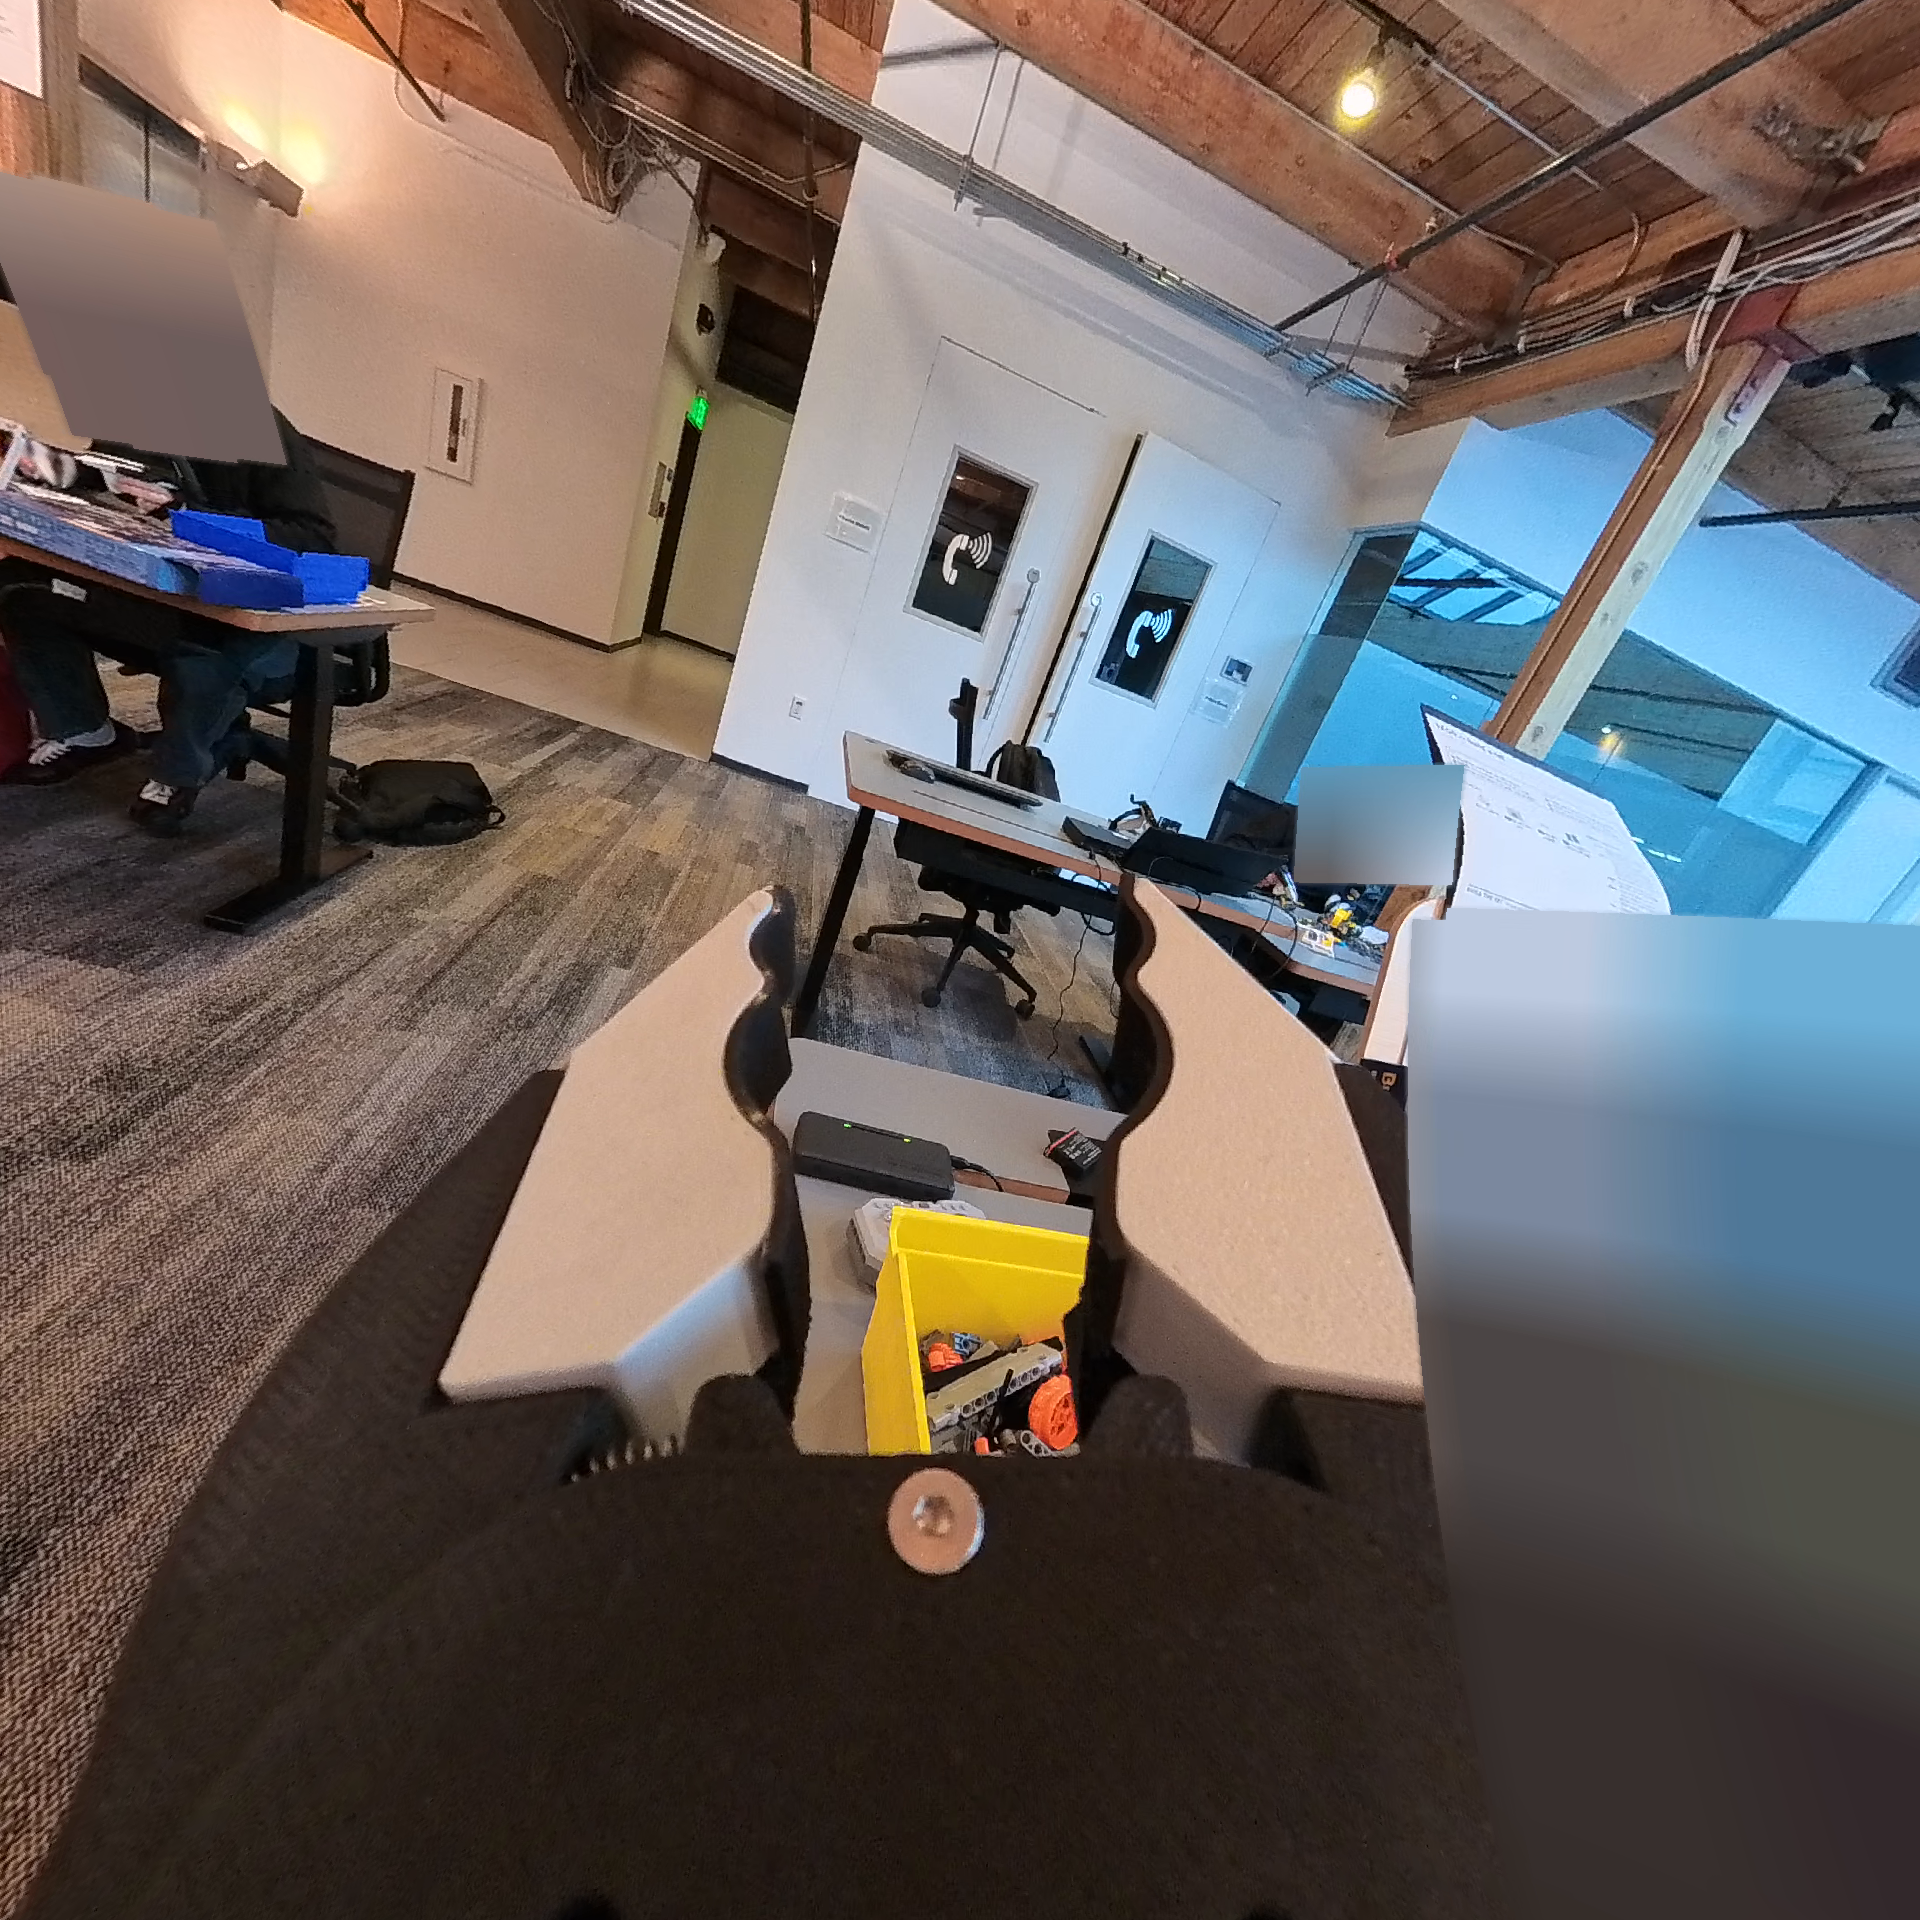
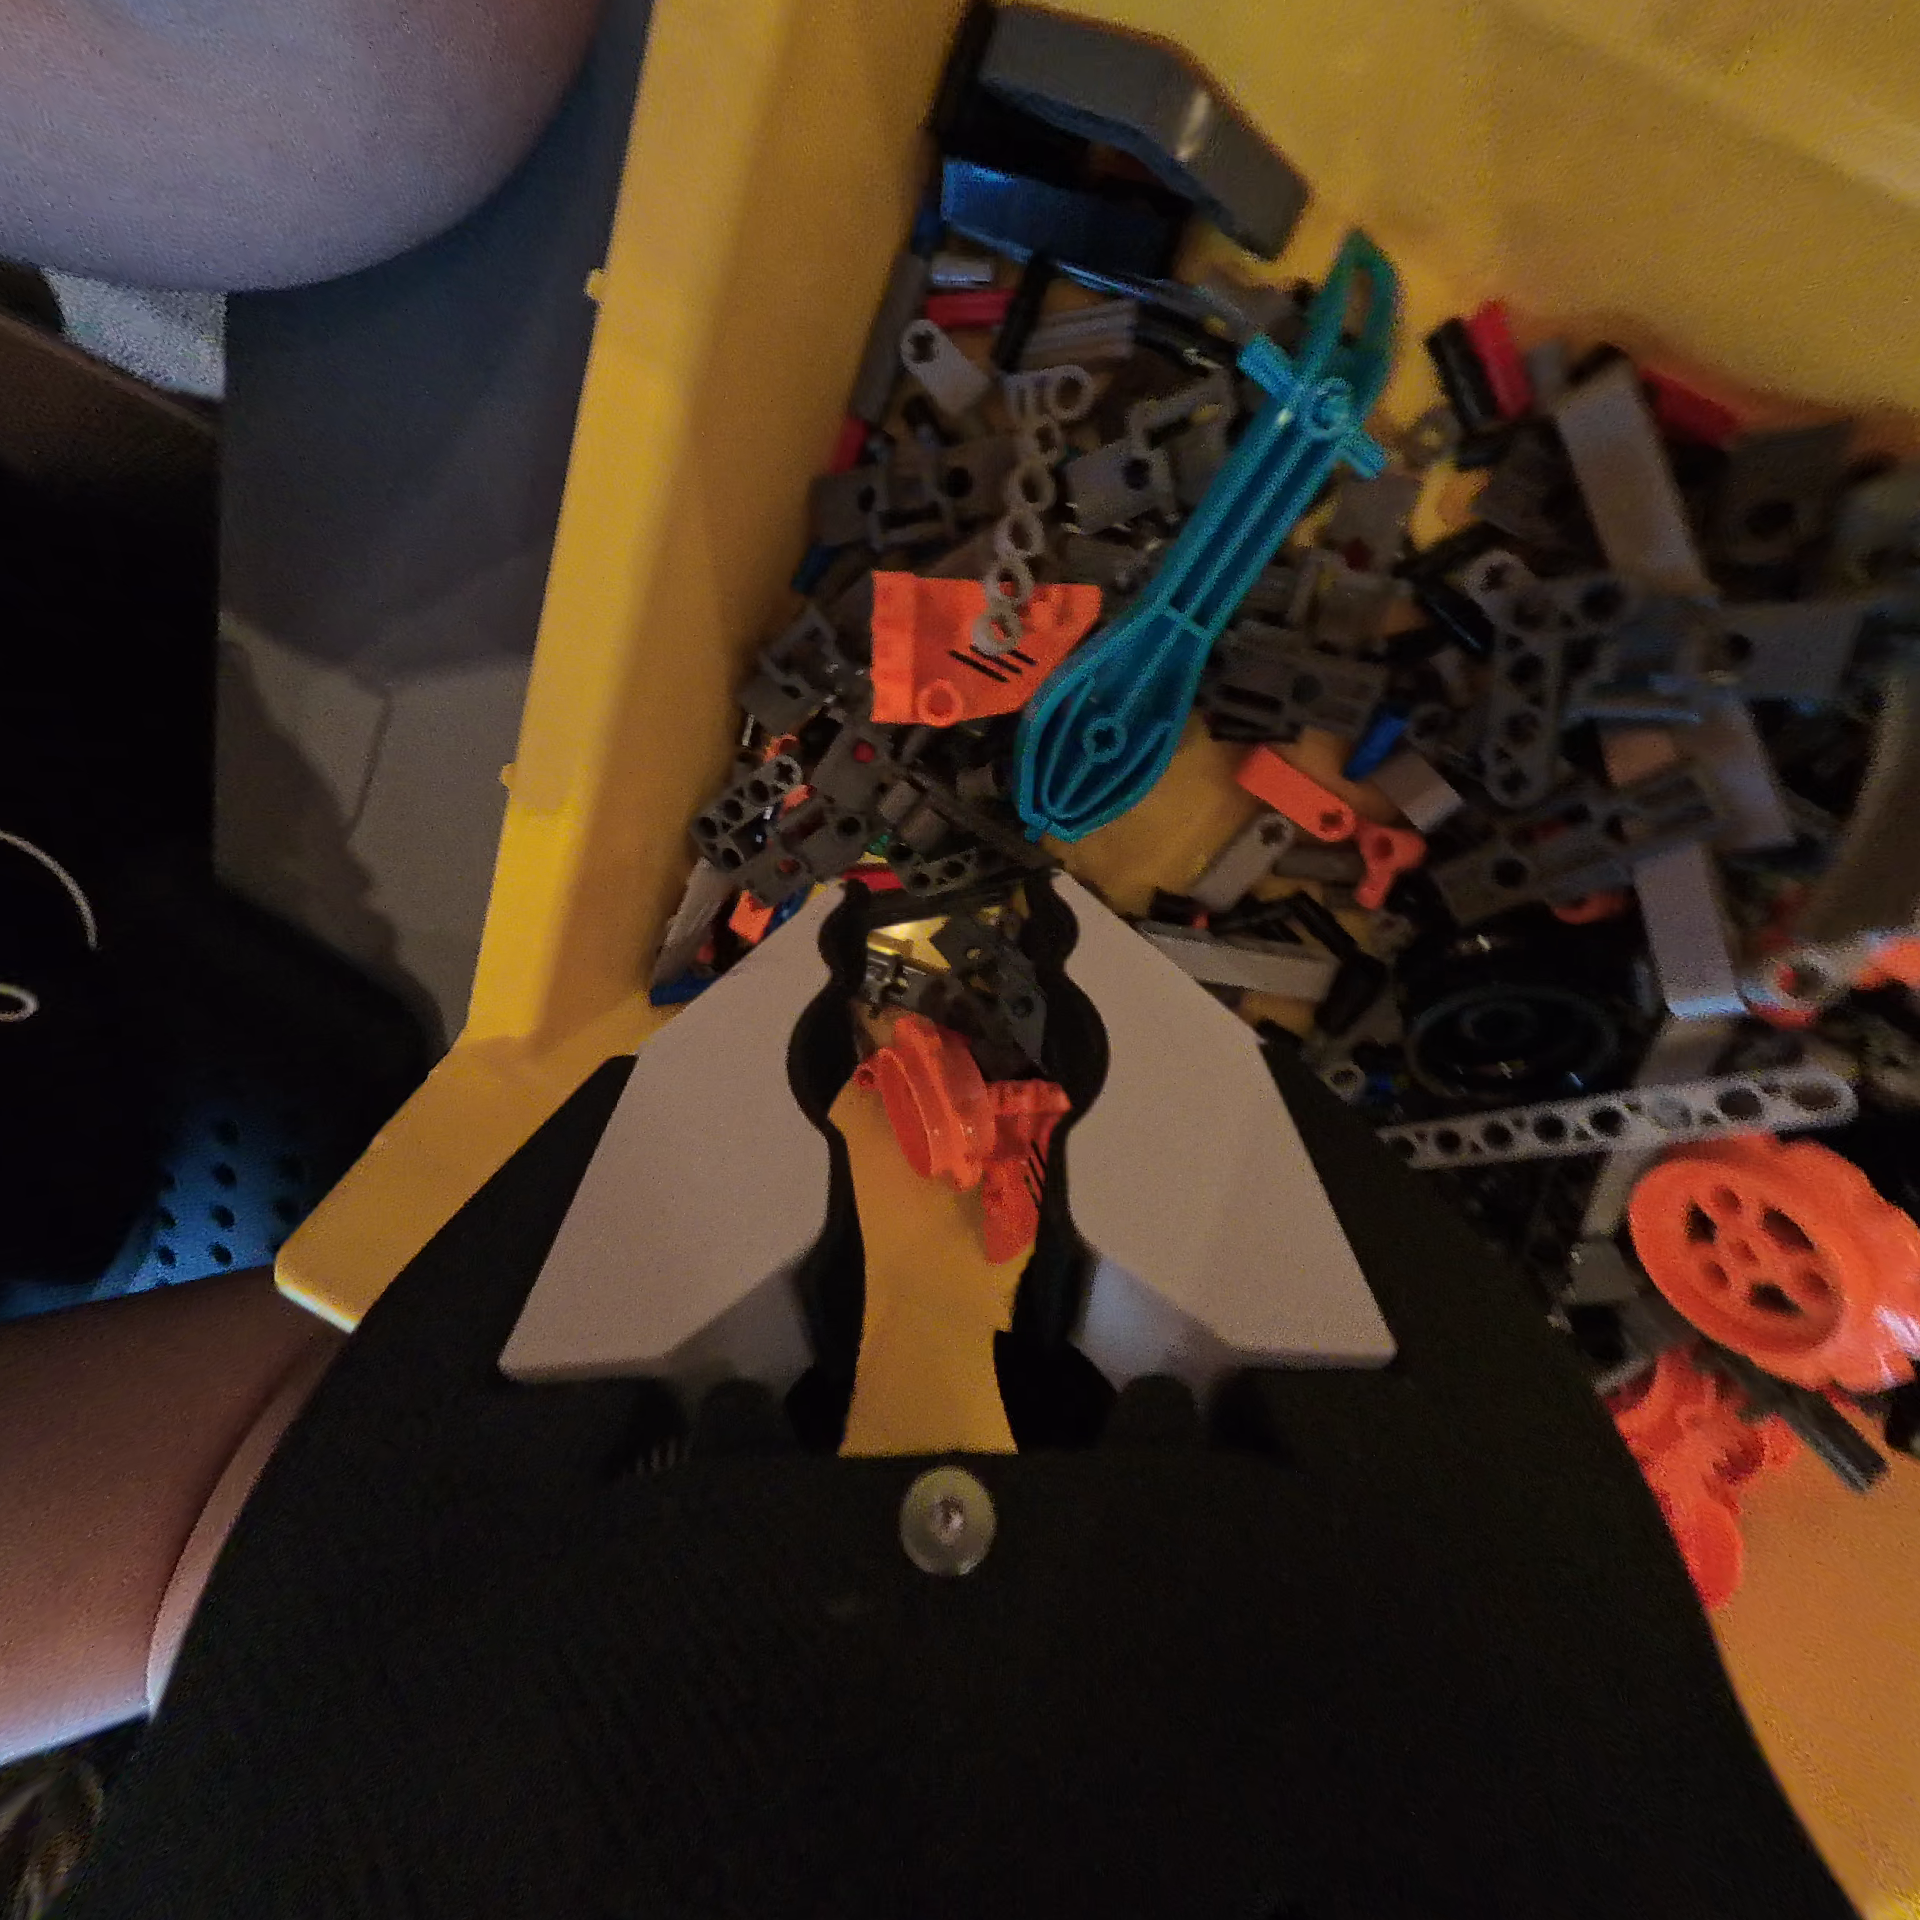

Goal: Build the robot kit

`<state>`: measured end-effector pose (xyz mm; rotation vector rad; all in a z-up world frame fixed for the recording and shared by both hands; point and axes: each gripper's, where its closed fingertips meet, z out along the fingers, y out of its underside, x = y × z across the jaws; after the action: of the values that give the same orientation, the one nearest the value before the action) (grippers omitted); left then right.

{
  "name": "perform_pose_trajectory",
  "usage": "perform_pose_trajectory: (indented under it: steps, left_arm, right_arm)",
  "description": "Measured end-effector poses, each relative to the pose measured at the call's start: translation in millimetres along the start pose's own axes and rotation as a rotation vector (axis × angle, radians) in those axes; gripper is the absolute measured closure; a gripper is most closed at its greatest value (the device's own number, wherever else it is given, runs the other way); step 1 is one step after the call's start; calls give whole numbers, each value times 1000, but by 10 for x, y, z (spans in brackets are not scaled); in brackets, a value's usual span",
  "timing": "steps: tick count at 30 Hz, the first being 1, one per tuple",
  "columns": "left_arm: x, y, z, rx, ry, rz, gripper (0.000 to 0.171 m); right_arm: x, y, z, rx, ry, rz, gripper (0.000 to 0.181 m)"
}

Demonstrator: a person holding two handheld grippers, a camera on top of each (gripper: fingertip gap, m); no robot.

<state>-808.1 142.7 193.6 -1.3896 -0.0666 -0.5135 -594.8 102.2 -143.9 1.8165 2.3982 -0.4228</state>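
My right gripper (image 2: 951, 904) is down inside a yellow bin (image 2: 665, 436) full of small building pieces, mostly grey and black. Its jaws are drawn in around a black piece (image 2: 966, 977) joined to an orange part (image 2: 935, 1117), which fill the gap between the fingers. A teal paddle-shaped piece (image 2: 1174, 613) and an orange panel (image 2: 935, 644) lie just beyond the tips. My left gripper (image 1: 951, 935) is open and empty, held up in the air. In its view, the yellow bin (image 1: 935, 1288) on a grey table (image 1: 831, 1340) shows below, between the fingers.
An orange wheel (image 2: 1756, 1257) and a long grey beam (image 2: 1621, 1122) lie at the bin's right. A black power brick (image 1: 873, 1153) sits on the table behind the bin. Desks (image 1: 997, 821), an office chair (image 1: 966, 935) and a seated person (image 1: 197, 717) are farther off. Tip to tip, the grippers are about 40 cm apart.
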Motion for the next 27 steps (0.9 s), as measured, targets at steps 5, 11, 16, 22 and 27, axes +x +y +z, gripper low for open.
perform_pose_trajectory:
  steps: [5, 11, 16, 22, 27]
  left_arm:
    - [-2, -10, -4, 5, -1, -2, 113]
    - [5, 0, 3, -1, -1, 3, 113]
    - [-5, -8, -5, 4, 1, -3, 113]
    - [-15, -12, -13, 6, 0, -6, 113]
    - [-5, -4, 1, 2, -1, -2, 113]
  right_arm:
    - [272, -117, -167, 104, 126, 86, 137]
    - [303, -222, 56, 64, 88, 120, 131]
    - [381, -205, -47, 97, 120, 126, 156]
    - [601, -78, -504, 206, 307, 134, 156]
    - [1026, 121, -771, 260, 492, 249, 157]
